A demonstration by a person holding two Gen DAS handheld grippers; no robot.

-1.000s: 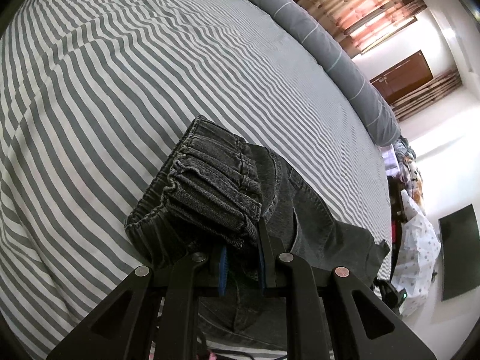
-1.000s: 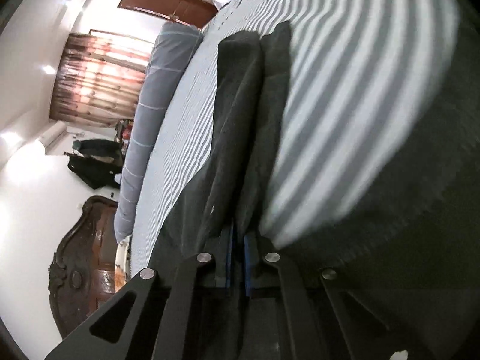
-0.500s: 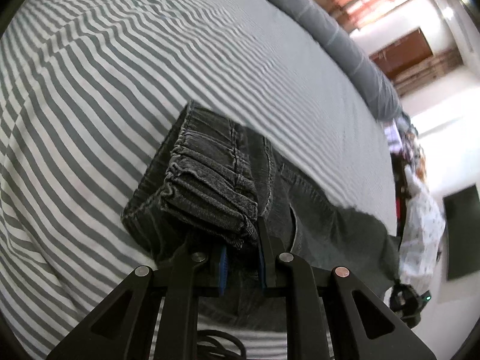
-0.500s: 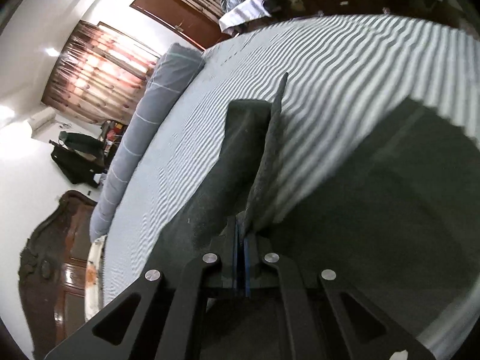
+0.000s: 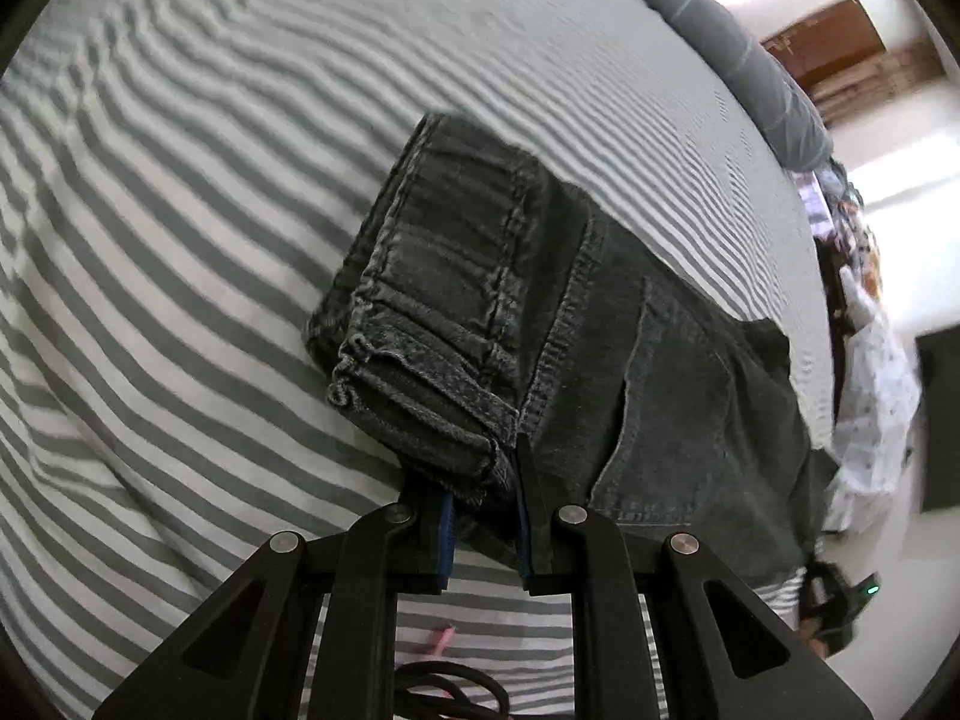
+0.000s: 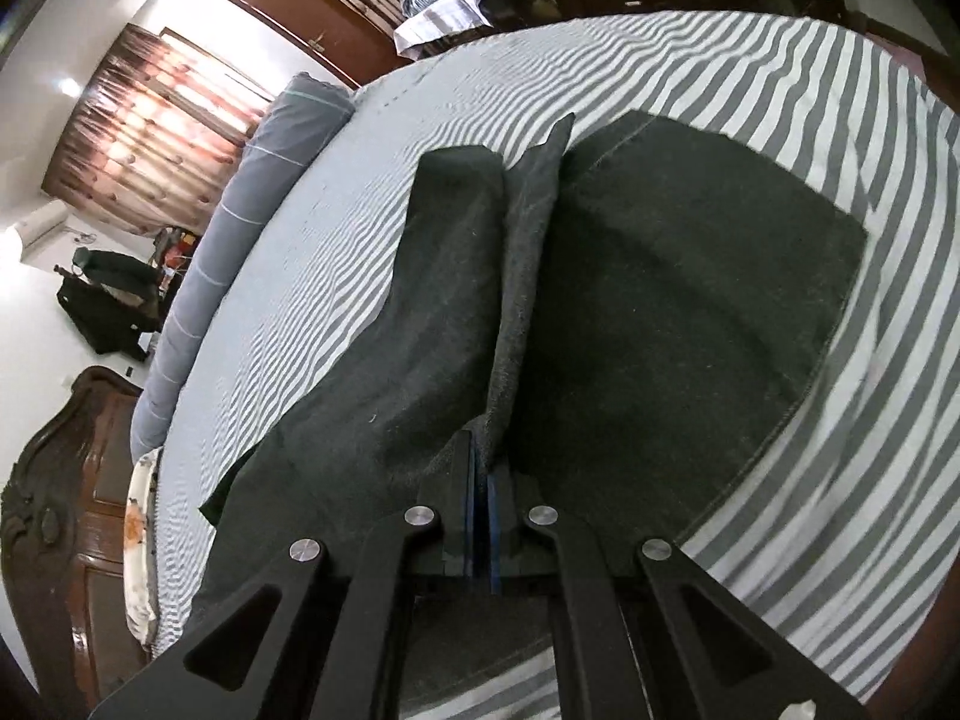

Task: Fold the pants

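Pants [image 5: 600, 324] now hang higher off the bedsheet [image 5: 180, 240], both grippers still clamped.

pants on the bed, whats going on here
A person with a handheld gripper in each hand is folding a pair of dark grey denim pants on a grey-and-white striped bed sheet. The left gripper is shut on the bunched elastic waistband. The right gripper is shut on a ridge of the pants' leg fabric, pinched up off the bed. The rest of the fabric lies spread on the sheet on both sides of that ridge. The fold is not finished.
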